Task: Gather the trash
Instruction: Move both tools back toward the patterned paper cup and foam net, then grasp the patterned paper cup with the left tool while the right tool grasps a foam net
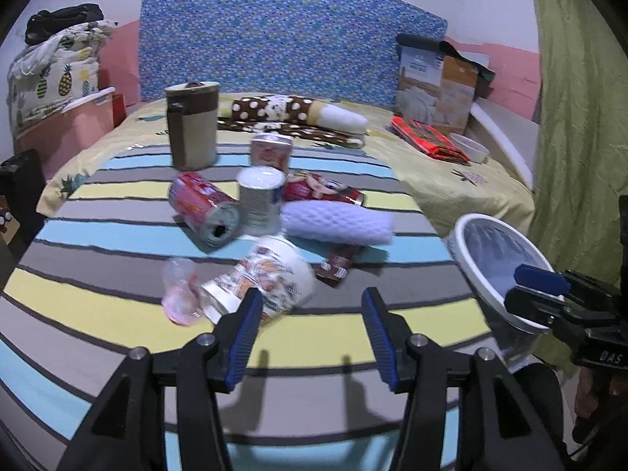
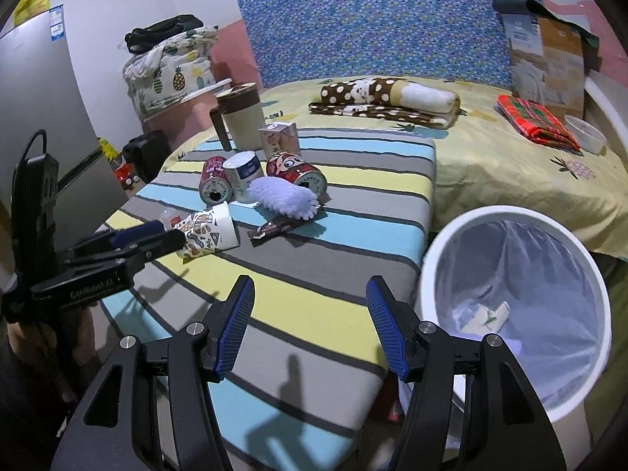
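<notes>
Striped bed cover (image 1: 117, 314) strewn with trash; paper cup (image 1: 271, 278) lain at 11 o'clock of left gripper (image 1: 310, 322), jaws spread. Right gripper (image 2: 310, 314) likewise spread, empty. Cup likely rolled away if nudged off-centre.

A bedroom in a home, no question. Dead ahead of both grippers there's a bed (image 2: 510, 165) under a yellow pineapple-print sheet, with a blue patterned headboard (image 1: 290, 39) standing against the far wall. A rolled polka-dot blanket (image 1: 290, 112) lies near that headboard. Off to the far left, folded bedding (image 1: 55, 66) is piled high on a pink storage box (image 1: 74, 125). Far right of the left gripper hangs a green curtain (image 1: 577, 117). Just beside the right gripper, a bag-lined white waste bin (image 2: 514, 306) stands at the bedside.
</notes>
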